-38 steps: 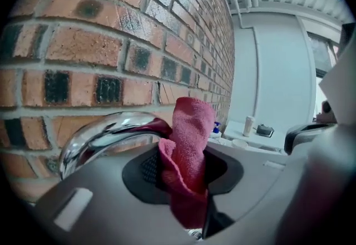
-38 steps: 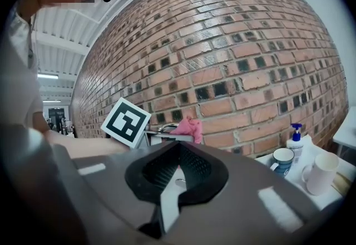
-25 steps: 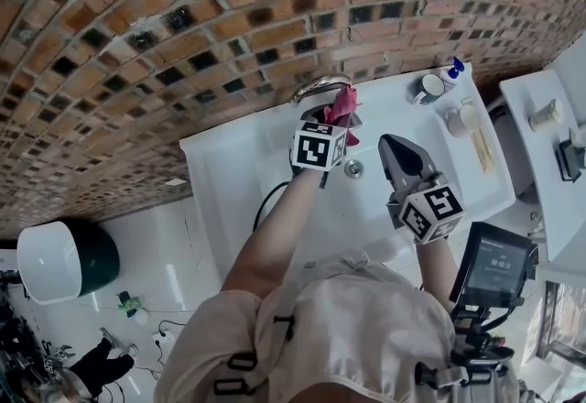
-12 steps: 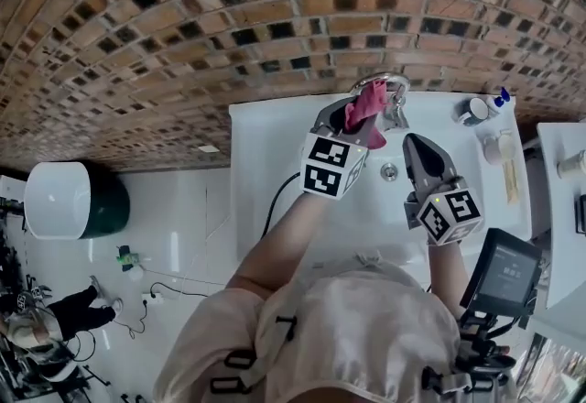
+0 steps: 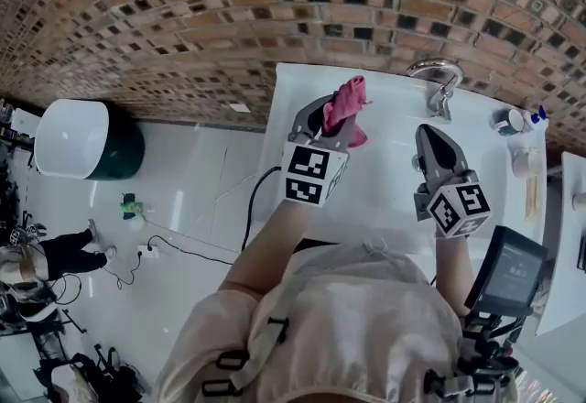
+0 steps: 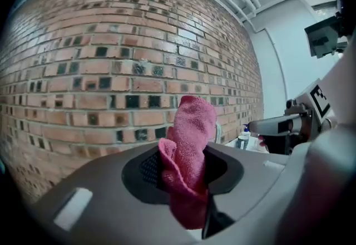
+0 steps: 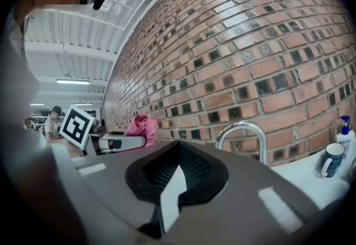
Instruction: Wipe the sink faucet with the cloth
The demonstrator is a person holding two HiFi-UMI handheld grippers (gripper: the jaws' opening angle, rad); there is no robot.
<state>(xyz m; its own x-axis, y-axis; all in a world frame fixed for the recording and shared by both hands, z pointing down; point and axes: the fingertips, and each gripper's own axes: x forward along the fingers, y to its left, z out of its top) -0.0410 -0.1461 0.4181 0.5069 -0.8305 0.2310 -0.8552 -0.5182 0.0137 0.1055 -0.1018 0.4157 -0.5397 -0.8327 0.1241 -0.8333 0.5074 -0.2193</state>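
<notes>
My left gripper (image 5: 327, 117) is shut on a pink cloth (image 5: 346, 104), which sticks up from between its jaws (image 6: 189, 143). It hangs over the left part of the white sink (image 5: 389, 181), well left of the chrome faucet (image 5: 437, 81) and apart from it. My right gripper (image 5: 432, 137) is held over the basin just in front of the faucet, its jaws together with nothing between them. In the right gripper view the curved faucet (image 7: 239, 130) stands ahead before the brick wall, with the cloth (image 7: 142, 127) and left gripper (image 7: 119, 142) off to the left.
A mug (image 5: 508, 120) and a blue-capped bottle (image 5: 538, 115) stand at the sink's right end. A white counter (image 5: 560, 236) and a black device (image 5: 508, 275) lie to the right. On the floor at left are a white and green bin (image 5: 82, 140) and cables.
The left gripper has carried the cloth off the faucet, up and to the left. The right gripper has shifted with it, still shut, and the head view has swung left.
</notes>
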